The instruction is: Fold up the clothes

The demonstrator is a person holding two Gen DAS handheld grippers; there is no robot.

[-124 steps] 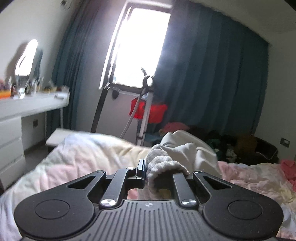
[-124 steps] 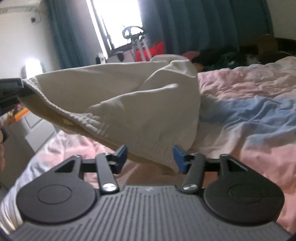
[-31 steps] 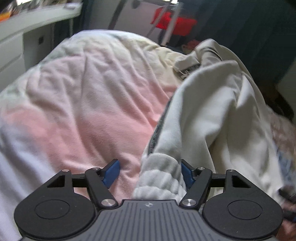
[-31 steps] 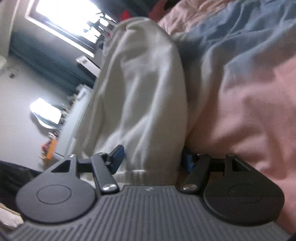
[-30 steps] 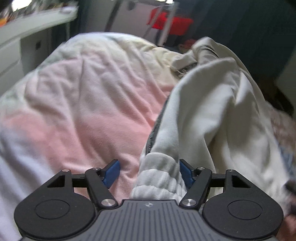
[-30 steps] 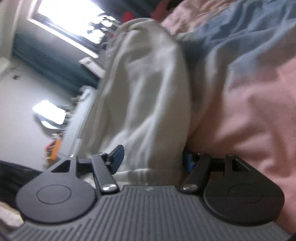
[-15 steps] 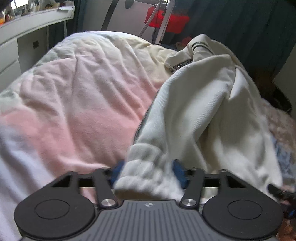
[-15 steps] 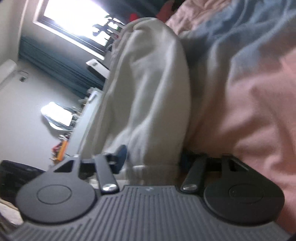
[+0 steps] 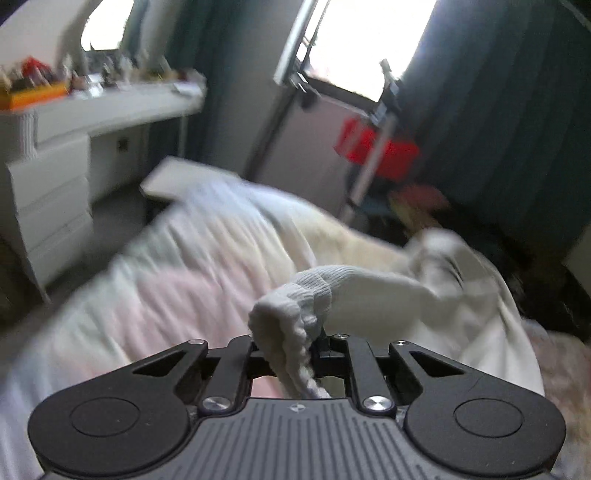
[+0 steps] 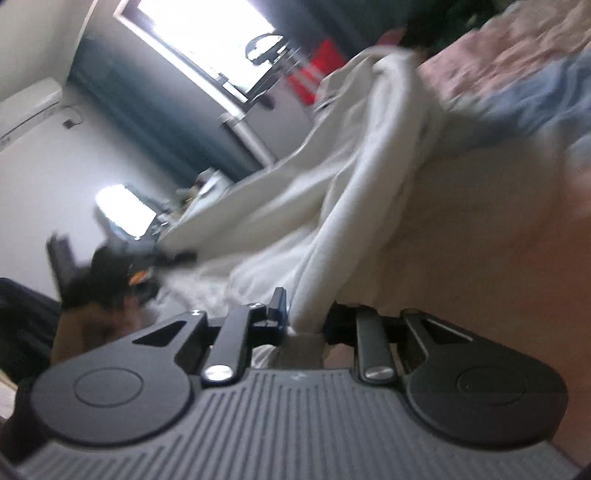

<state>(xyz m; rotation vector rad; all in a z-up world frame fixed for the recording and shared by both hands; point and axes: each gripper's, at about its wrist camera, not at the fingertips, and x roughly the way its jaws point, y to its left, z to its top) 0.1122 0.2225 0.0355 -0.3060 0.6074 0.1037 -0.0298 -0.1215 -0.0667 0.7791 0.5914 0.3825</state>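
Left gripper [image 9: 291,349] clenched on the ribbed cuff [image 9: 295,314] of a cream sweatshirt [image 9: 461,295], jaws drawn close with the knit bunched between them and spilling over toward the camera. Sleeve stretched from that cuff up and to the right, lifted off the bedding. Right gripper [image 10: 306,321] pinched on another narrow fold of the same sweatshirt [image 10: 369,166], cloth rising from between the jaws and fanning away toward the window. Rest of the garment draped over a pink, white and blue duvet [image 9: 177,280], partly lifted, partly lying on it. In the right wrist view, off to the left, the left gripper [image 10: 110,273] seen blurred, gripping the far sleeve end. Beyond the bed, a white dresser [image 9: 55,166], dark teal curtains [image 9: 498,110], a bright window [image 10: 207,33] and something red [image 9: 380,151] on a stand. Both views smeared by motion.
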